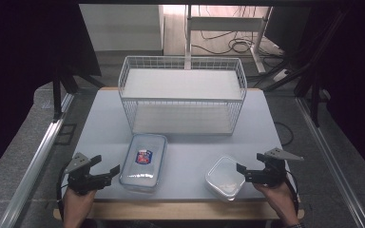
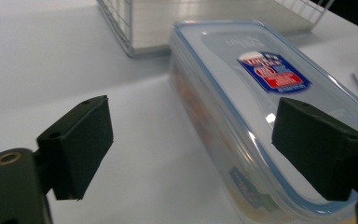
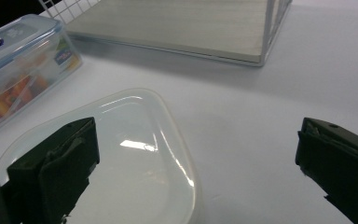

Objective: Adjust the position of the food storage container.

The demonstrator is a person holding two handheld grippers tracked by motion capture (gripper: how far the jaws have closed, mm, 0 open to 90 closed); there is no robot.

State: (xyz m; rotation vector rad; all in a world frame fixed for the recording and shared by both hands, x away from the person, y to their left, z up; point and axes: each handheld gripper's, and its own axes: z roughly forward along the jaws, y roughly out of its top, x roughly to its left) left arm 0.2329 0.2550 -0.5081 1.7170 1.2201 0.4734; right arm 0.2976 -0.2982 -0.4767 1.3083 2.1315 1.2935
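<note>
Your left gripper (image 1: 105, 166) sits lower left w/ jaws apart, just beside the rectangular container (image 1: 143, 161): clear, blue-rimmed lid, red/blue label, colourful contents, centre-left below the wire basket (image 1: 182, 99). Your right gripper (image 1: 242, 171), lower right, is spread wide, gripping nothing, at the translucent square container (image 1: 222, 179).

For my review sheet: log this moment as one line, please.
left tool: open, beside labelled container | right tool: open, at square container | wire basket: empty
</note>
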